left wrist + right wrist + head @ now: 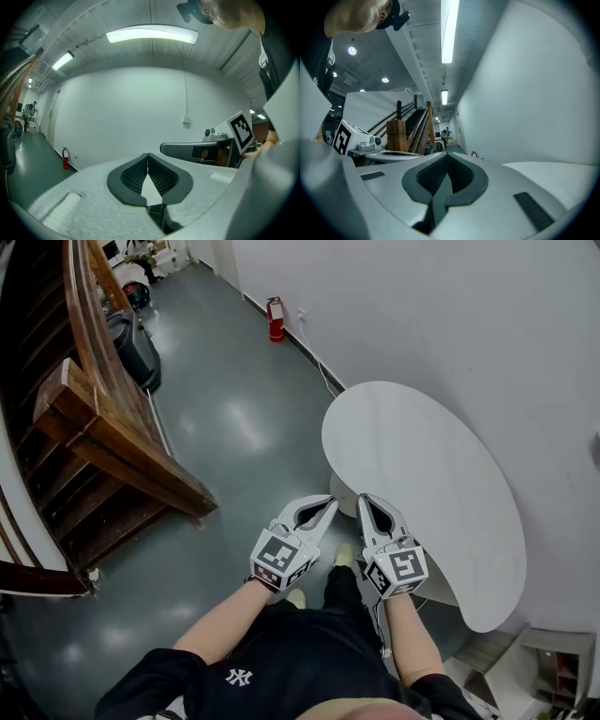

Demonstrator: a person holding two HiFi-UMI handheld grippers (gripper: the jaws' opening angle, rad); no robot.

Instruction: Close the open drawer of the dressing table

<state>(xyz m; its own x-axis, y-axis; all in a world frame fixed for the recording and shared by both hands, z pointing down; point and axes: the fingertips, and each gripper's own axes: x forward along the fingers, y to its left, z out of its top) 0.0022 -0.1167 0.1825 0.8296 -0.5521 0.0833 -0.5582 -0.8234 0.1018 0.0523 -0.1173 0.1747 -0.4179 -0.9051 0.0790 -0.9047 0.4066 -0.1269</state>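
Grey floor [244,427] surrounds the dressing table's white tabletop [422,465], set against the wall; the open drawer is not shown and is presumably hidden under the near edge. The left gripper [323,509] and right gripper [368,507] are held there side by side, jaws together on nothing. The approach is judged in hand; next, the drawer front must be found and pushed. A wooden staircase [103,427] stands well apart, and nothing is seen in the way

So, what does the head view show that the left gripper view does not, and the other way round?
Only the head view: the rounded white tabletop against the wall, and the marker cube on the left gripper. Only the left gripper view: the ceiling strip light and a small white box on the wall. Both: the red fire extinguisher by the wall and the right gripper.
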